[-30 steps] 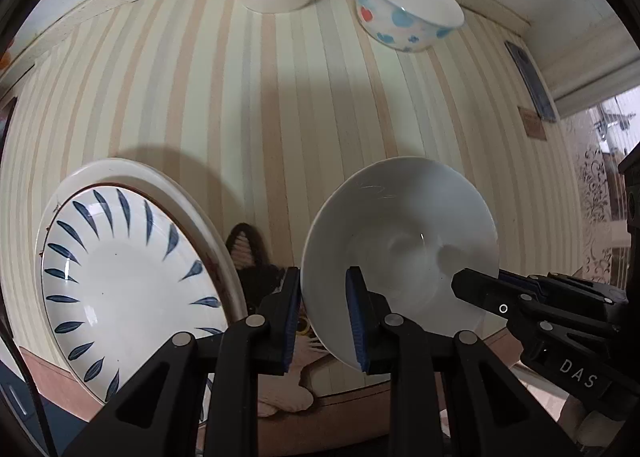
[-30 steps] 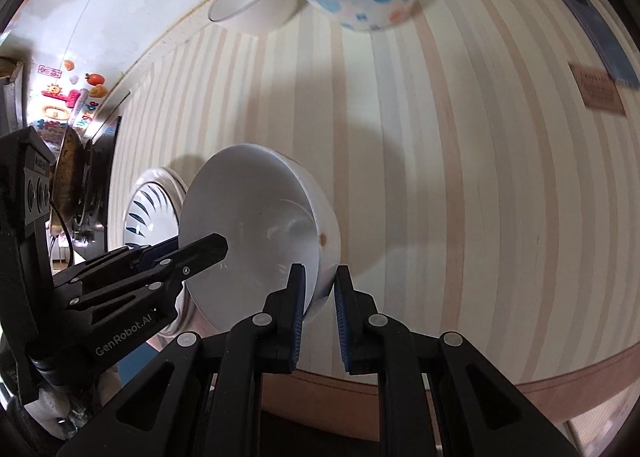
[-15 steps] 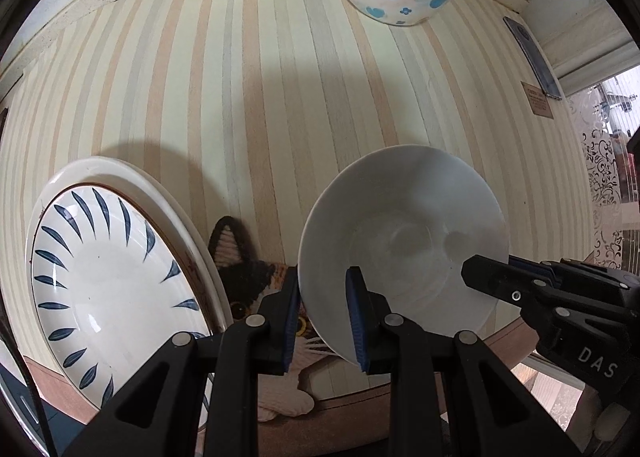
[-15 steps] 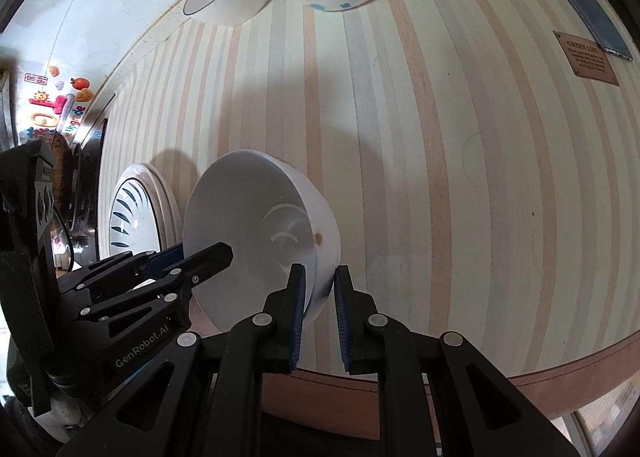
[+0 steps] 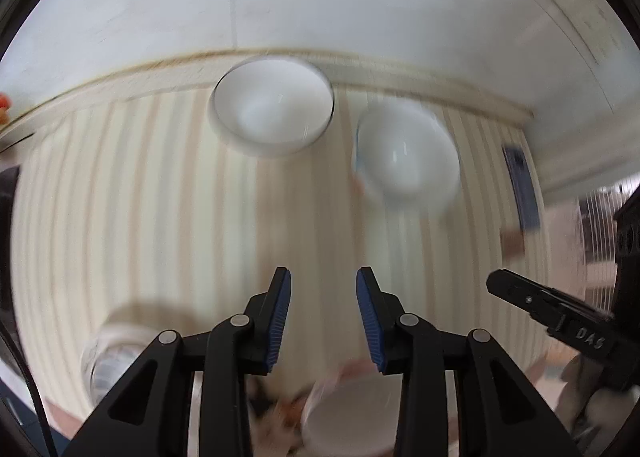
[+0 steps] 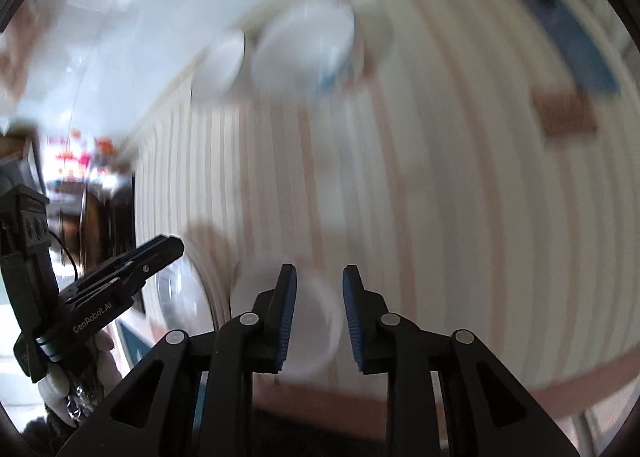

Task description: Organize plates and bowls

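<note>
The plain white bowl (image 5: 352, 415) I am working with sits low on the striped table (image 5: 168, 197), below and just right of my left gripper's (image 5: 323, 317) tips in the left wrist view. In the right wrist view the same bowl (image 6: 296, 321) shows blurred behind and between my right gripper's (image 6: 319, 313) fingers, its rim no longer pressed by either pad. Both pairs of jaws have just been opening; each now stands a little apart with nothing gripped, and the blue pads (image 5: 280, 321) of the left are bare.

Left of my left fingers, near the table's near edge, I see the plates (image 5: 116, 361), too smeared to read any pattern. Well beyond the fingertips, by the wall, stand two more bowls: a white one with a thin dark rim (image 5: 273, 110) and, to its right, the patterned bowl (image 5: 406, 155). Far right of my right fingers lie a dark flat thing (image 6: 568, 45) and a brown card (image 6: 564, 113).
</note>
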`<state>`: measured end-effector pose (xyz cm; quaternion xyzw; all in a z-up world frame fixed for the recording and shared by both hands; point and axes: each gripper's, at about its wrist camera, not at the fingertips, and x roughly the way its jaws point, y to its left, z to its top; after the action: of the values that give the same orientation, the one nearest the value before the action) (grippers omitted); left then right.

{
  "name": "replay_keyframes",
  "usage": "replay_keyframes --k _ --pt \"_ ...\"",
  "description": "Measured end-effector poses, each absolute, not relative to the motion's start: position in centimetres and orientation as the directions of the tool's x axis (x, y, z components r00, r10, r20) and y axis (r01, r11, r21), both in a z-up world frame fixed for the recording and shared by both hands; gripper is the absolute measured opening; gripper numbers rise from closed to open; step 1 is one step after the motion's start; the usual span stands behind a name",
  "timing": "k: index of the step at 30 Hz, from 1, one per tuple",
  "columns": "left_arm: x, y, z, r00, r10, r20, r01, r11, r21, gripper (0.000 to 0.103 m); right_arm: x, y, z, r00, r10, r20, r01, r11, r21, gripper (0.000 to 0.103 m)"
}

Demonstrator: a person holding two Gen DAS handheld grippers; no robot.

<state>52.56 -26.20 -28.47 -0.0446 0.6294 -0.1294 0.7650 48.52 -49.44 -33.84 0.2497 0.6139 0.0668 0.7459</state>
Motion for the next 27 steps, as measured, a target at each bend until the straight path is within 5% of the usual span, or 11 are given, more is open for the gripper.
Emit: replay_keyframes --k 11,14,27 --pt "61.9 -31.8 -35.4 0.069 -0.278 -0.958 0.124 0.955 -0.269 0.025 61.5 -52.3 -39.7 0.253 0.361 -0.898 0.319 0.845 0.430 0.027" --pt "62.1 -32.9 -35.6 0.087 -0.276 -0.957 0.149 0.954 -0.261 0.018 62.5 -52.4 -40.9 0.257 0.358 -0.898 0.306 0.851 0.427 0.014" --pt "58.5 -32.7 -31.9 0.148 -0.266 -0.952 0.218 0.948 -0.231 0.018 61.2 -50.2 -39.1 0.282 0.313 -0.907 0.263 0.884 0.387 0.013"
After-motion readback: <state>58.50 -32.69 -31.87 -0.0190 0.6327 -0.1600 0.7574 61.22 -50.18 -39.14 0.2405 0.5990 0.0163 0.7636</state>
